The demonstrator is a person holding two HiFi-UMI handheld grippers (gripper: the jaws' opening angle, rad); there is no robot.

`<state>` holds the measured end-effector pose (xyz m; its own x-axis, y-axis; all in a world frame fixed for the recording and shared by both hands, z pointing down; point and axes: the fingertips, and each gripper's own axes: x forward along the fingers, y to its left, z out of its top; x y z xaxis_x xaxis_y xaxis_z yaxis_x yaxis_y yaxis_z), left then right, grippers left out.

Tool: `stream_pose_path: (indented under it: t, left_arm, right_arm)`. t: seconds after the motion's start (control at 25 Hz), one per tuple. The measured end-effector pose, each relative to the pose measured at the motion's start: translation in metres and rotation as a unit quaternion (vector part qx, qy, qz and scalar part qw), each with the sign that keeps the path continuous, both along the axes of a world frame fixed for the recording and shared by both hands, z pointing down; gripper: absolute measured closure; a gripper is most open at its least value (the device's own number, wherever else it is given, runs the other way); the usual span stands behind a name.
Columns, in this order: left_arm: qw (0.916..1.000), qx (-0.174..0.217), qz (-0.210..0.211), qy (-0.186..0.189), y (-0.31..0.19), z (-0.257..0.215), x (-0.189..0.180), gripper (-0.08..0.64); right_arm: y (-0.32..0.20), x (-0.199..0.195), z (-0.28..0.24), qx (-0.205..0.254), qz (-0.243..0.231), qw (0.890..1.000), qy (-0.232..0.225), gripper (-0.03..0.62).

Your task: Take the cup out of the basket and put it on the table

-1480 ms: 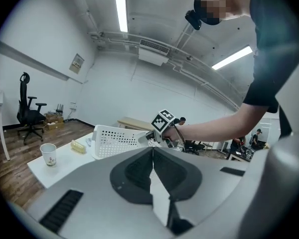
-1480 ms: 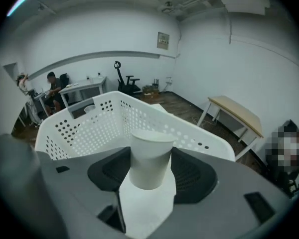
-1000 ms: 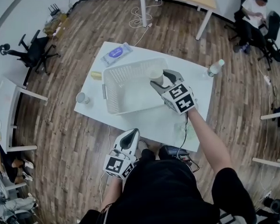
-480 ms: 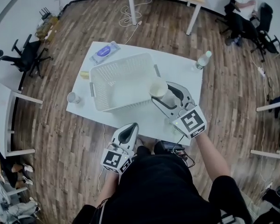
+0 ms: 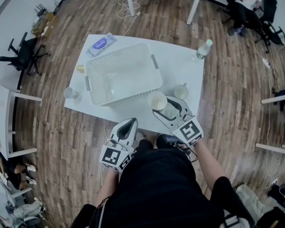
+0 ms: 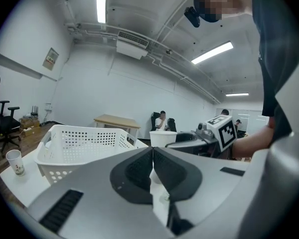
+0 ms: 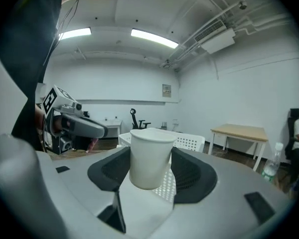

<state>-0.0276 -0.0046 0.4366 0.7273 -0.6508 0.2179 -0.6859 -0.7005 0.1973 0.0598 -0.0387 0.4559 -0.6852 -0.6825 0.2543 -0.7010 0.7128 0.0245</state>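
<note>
A white paper cup [image 5: 157, 100] is held upright in the right gripper [image 5: 164, 108], its pads pressed against the cup's two sides. The gripper is carried on a forearm drawn in near the person's body. It is pointed slightly downward and away from the body, over the near part of the white rectangular table [image 5: 180, 65]. The cup is outside the white perforated plastic basket [image 5: 121, 72], which lies just beyond the right gripper and to its left. Whether the cup's base meets the tabletop cannot be told.

The left gripper [image 5: 128, 123] is kept low at the table's near edge, to the left of the right gripper. Its jaws are brought together with nothing between them.

One basket is counted on the table. Besides the held cup, a small paper cup [image 5: 69, 93] is seen far to the left of both grippers. A white cup-like vessel [image 5: 181, 91] is seen just beyond the right gripper. One clear plastic bottle [image 5: 204, 49] is placed at the far right corner. One blue-and-white flat packet [image 5: 100, 43] is placed at the far left corner.
</note>
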Motion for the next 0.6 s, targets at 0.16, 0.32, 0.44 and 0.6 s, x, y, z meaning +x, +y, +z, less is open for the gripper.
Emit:
stream_pose_path:
  t: [0.16,0.32,0.44,0.6]
  left_arm:
    - [0.9999,-0.005,-0.014,0.005,0.005,0.0,-0.008,0.551]
    - [0.9996,-0.011,-0.025,-0.005,0.011,0.004,-0.014,0.551]
    - [0.9992,-0.015,-0.034,-0.017,0.017,0.007,-0.024,0.551]
    - [0.9976,-0.025,-0.057,-0.03,0.022,0.01,-0.04,0.551]
  right_arm:
    - [0.013,-0.013,0.044,-0.041,-0.008,0.999,-0.02,0.336]
    - [0.019,-0.032,0.092,-0.071,-0.022,0.997,-0.009,0.336]
    - [0.018,-0.051,0.128,-0.08,-0.041,0.996,0.029,0.336]
    - [0.009,-0.074,0.171,-0.082,-0.067,0.991,0.078,0.336]
